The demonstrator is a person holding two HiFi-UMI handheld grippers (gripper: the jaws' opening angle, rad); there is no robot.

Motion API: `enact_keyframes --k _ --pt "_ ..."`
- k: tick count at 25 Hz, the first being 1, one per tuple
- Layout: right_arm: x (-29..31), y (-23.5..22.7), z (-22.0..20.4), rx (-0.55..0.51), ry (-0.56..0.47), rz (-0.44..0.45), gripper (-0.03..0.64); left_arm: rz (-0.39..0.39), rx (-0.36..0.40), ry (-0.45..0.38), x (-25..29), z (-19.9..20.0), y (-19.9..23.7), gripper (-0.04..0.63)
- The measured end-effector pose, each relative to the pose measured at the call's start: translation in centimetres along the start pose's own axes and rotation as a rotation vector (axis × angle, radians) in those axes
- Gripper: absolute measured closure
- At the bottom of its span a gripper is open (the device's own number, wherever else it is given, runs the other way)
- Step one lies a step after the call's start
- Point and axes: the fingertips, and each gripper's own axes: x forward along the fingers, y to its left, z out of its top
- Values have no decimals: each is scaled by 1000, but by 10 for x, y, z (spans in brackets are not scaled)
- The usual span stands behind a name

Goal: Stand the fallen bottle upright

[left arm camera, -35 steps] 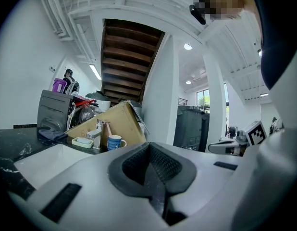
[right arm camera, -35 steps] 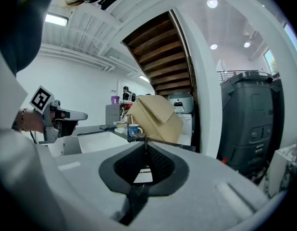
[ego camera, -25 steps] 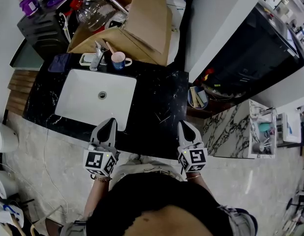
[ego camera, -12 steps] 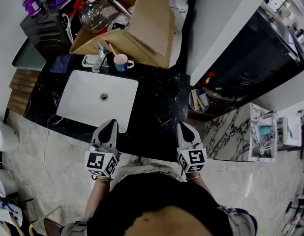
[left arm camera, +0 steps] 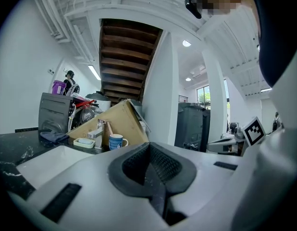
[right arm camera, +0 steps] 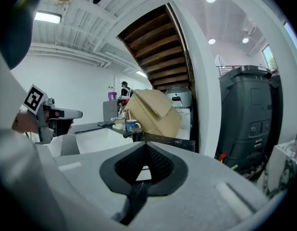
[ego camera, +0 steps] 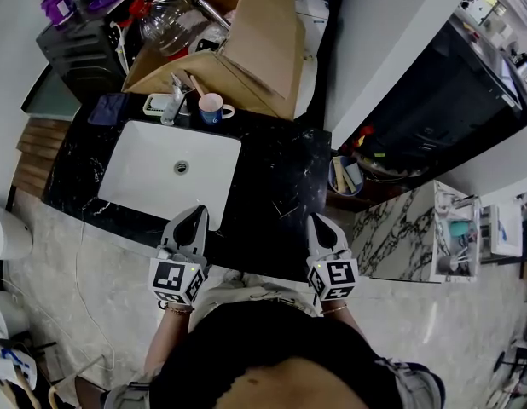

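Observation:
I make out no clearly fallen bottle on the black marble counter (ego camera: 276, 173). In the right gripper view a small dark object (right arm camera: 135, 134) sits at the counter's near edge; I cannot tell what it is. My left gripper (ego camera: 192, 218) hovers at the counter's front edge, just before the white sink (ego camera: 136, 164). Its jaws (left arm camera: 153, 177) are shut with nothing between them. To its right, my right gripper (ego camera: 320, 223) is level with it over the counter's front edge, also shut and holding nothing (right arm camera: 141, 177).
A blue mug (ego camera: 211, 107), a faucet (ego camera: 172, 100) and a soap dish stand behind the sink. A big tilted cardboard box (ego camera: 246, 41) fills the counter's back, with a glass jar and a dark rack to its left. A white wall and a dark bin lie right.

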Motion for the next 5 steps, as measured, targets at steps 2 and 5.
enact_keyframes --k 2,5 --pt "0 1 -2 9 6 5 611 -2 -4 3 0 -1 -1 594" --pt "1 2 -4 20 10 11 611 0 -22 7 -1 -3 -1 594"
